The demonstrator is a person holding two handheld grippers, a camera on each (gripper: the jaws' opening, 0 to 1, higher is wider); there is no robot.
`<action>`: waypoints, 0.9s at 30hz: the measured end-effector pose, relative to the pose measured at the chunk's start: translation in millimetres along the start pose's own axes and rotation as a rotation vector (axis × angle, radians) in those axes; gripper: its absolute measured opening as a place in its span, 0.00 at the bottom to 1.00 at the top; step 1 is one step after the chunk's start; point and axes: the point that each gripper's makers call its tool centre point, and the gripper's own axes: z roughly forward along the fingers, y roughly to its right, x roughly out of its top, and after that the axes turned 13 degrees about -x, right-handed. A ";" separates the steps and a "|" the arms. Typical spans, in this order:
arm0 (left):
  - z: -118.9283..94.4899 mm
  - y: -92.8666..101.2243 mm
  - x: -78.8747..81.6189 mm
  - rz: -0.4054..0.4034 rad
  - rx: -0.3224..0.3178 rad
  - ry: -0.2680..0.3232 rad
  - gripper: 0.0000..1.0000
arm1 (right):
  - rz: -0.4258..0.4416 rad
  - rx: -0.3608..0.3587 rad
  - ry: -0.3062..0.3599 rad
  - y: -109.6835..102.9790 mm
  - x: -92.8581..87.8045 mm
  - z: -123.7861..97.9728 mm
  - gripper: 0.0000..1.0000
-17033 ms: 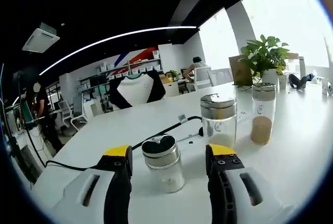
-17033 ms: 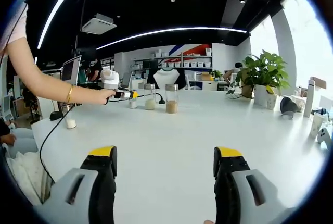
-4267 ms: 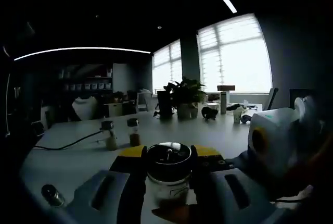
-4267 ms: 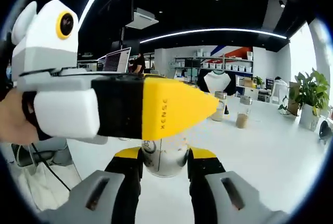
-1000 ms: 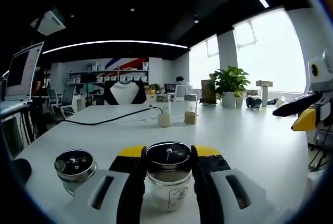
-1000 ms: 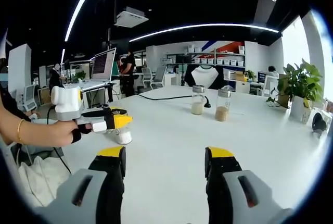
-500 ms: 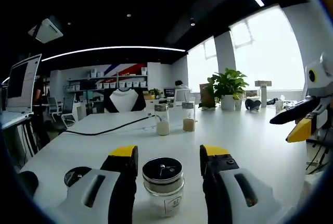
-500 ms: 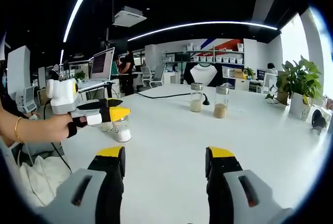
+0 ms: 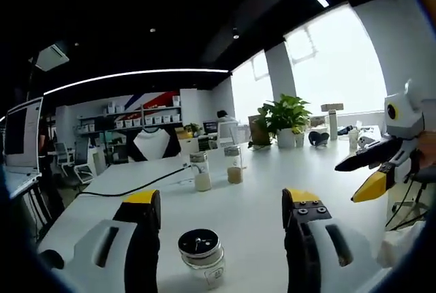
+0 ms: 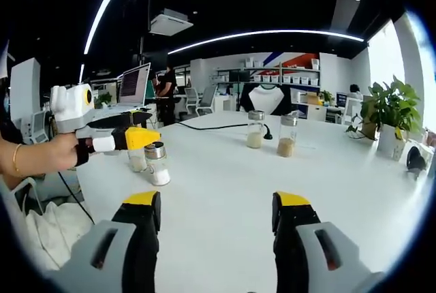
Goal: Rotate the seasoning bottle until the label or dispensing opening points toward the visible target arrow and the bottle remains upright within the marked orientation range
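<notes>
Seasoning bottle (image 9: 201,256) stands upright near the counter's (image 9: 252,204) near edge, between the jaws of the left tool (image 9: 221,208), which stand wide apart, touching nothing. Right gripper view shows a second bottle (image 10: 137,157) just beside it. Right tool (image 10: 216,204) gapes empty.

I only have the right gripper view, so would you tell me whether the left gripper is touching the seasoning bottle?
Observer: No. In the left gripper view the left gripper is open. The seasoning bottle stands upright between its jaws, apart from both.
Operator: Thank you. Which way does its label face?
Observer: A small printed mark low on the glass faces that gripper's camera.
Operator: And the lid?
Observer: Its dark top faces up, with a small light spot at the centre.
</notes>
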 end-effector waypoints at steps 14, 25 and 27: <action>-14.9 8.5 -3.2 -0.044 -0.034 -0.042 0.93 | 0.006 0.007 -0.002 3.9 2.0 -4.5 0.70; -30.6 11.4 -6.9 -0.038 -0.029 -0.072 0.97 | 0.009 0.012 -0.003 3.7 1.8 -5.2 0.70; -32.9 12.1 -7.7 -0.039 -0.029 -0.079 0.97 | 0.009 0.012 -0.002 3.5 2.1 -5.2 0.70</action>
